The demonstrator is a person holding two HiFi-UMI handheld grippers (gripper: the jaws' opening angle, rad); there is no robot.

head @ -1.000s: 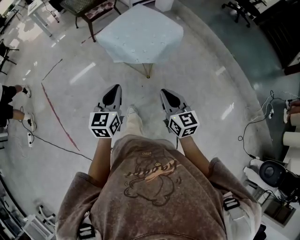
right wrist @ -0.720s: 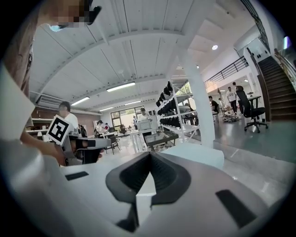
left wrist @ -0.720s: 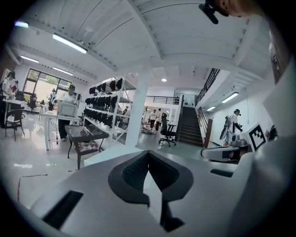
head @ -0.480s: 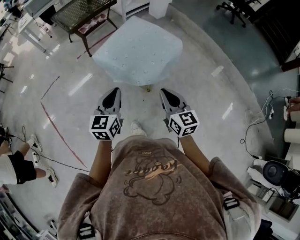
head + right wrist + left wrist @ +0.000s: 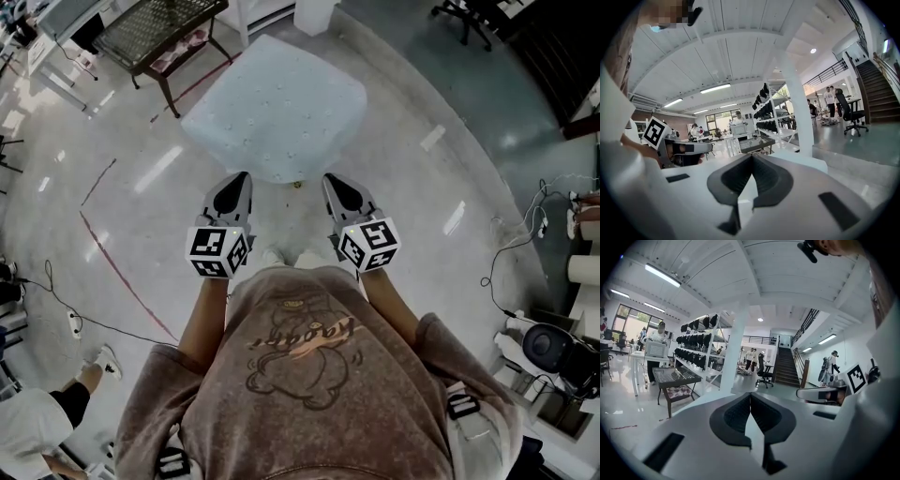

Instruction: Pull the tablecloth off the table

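Two hand-held grippers shown from the head view; all places are given rel. to the tablecloth.

Containers: a shelf rack [image 5: 696, 341] beyond the tablecloth holds rows of dark items, too small to identify. A mesh-top bench [image 5: 159, 23], beyond and to the left, carries a patterned cushion [image 5: 677, 391] on its lower tier.

Task obj.: the tablecloth [image 5: 274, 108] is pale blue-white w/ a regular pattern of small dots. It lies fully draped over a small table [image 5: 298, 182], of which only one foot shows, under the near hem. The top lies flat, and the cloth hangs down every visible side w/ soft folds at the corners.

Grippers: the left gripper [image 5: 241, 176] and right gripper [image 5: 334, 178] are side by side on the near side of the tablecloth. Their tips point at it, close to the near hem; contact can't be told. Both jaw pairs are fully closed, pad to pad, w/ nothing between them. The marker cubes [image 5: 218, 251] sit at the rear ends.

Surroundings:
- The operator's shoes [image 5: 272, 255] stand on the glossy floor [image 5: 422, 216], near side.
- A red line [image 5: 122, 258] and a thin cable [image 5: 84, 314] lie on the floor to the left.
- A second person [image 5: 37, 422] is far near-left.
- An office chair [image 5: 469, 19] is beyond and to the right.
- A white pillar [image 5: 314, 11] is directly beyond.
- Loose cables [image 5: 520, 239] and a black round device [image 5: 548, 347] are to the right.
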